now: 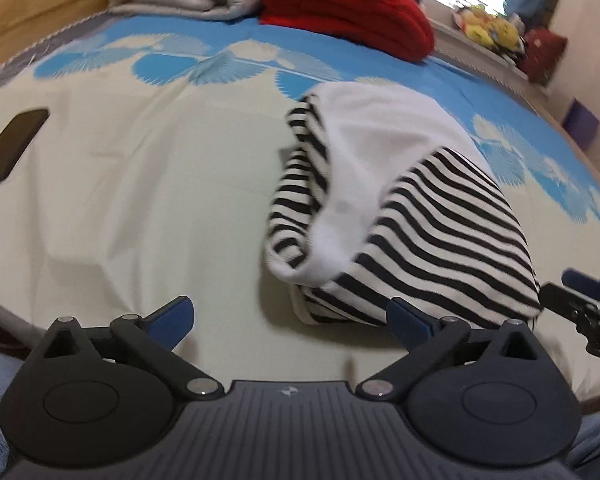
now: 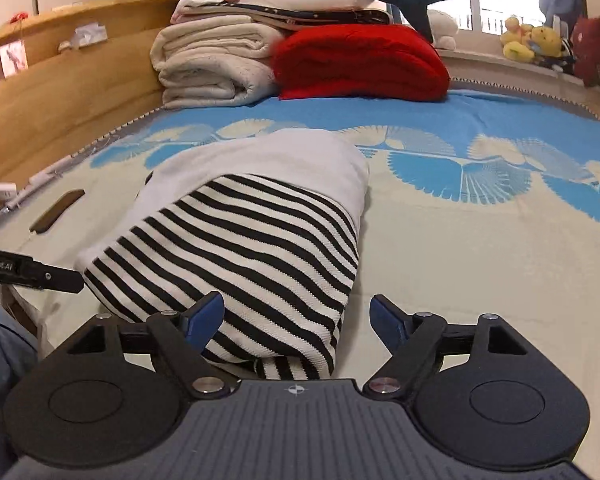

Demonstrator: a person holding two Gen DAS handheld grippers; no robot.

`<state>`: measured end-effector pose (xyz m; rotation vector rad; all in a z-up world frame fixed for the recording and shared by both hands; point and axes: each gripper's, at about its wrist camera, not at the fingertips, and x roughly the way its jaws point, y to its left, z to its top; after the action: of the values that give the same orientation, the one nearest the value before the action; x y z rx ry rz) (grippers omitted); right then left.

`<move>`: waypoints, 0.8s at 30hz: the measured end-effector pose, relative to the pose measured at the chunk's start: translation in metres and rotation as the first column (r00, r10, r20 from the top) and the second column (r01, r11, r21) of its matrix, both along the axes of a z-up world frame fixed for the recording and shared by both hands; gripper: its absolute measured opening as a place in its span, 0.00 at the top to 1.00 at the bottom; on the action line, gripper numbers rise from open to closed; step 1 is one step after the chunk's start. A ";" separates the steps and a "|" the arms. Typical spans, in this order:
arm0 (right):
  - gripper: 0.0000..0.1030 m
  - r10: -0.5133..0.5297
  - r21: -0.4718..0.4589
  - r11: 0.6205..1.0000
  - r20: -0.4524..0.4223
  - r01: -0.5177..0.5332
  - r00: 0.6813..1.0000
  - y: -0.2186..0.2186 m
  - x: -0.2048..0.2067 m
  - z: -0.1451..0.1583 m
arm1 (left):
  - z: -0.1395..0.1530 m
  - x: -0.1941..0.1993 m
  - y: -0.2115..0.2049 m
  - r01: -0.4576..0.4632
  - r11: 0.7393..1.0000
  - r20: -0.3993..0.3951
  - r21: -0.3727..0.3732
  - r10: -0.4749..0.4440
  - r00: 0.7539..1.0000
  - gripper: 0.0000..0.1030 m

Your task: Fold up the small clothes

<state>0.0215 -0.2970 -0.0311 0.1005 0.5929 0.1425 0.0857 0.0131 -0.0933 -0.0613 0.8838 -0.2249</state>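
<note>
A: Striped garment (image 2: pixel 236 264), black and white with a plain white part: location?
B: On the bed (image 2: pixel 480 272), folded into a bundle. It lies ahead of the right gripper (image 2: pixel 296 316), its near end between the jaws and against the left one.
A: Jaws?
B: Both pairs spread wide, holding nothing. From the left gripper (image 1: pixel 290 320) the bundle sits ahead and to the right.
A: Other items?
B: Phone (image 1: pixel 14 146) far left; red blanket (image 2: pixel 360 64) beyond.

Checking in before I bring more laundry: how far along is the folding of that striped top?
The striped top lies on the bed as a compact bundle, so mostly folded. Nothing is in hand: left gripper and right gripper are open. Perhaps a last tidy of its near edge remains.
</note>
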 end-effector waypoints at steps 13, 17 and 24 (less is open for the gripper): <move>0.21 0.028 0.005 1.000 -0.007 -0.028 1.000 0.004 -0.004 0.001 | -0.005 0.000 -0.014 0.011 1.000 -0.024 -0.006 -0.012 1.000 0.01; 0.21 0.048 0.128 0.991 -0.014 -0.046 0.999 -0.009 0.004 0.014 | -0.005 0.006 -0.010 -0.029 0.995 -0.052 -0.092 0.024 0.998 0.01; 0.09 -0.055 0.418 0.904 -0.083 0.085 0.995 -0.090 0.091 0.050 | -0.018 0.019 0.007 -0.173 0.854 -0.144 -0.490 0.116 0.983 0.01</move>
<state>0.1127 -0.3866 0.0188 0.5495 0.6193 0.1967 0.1051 0.0197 -0.1111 -0.6324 0.9065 -0.3083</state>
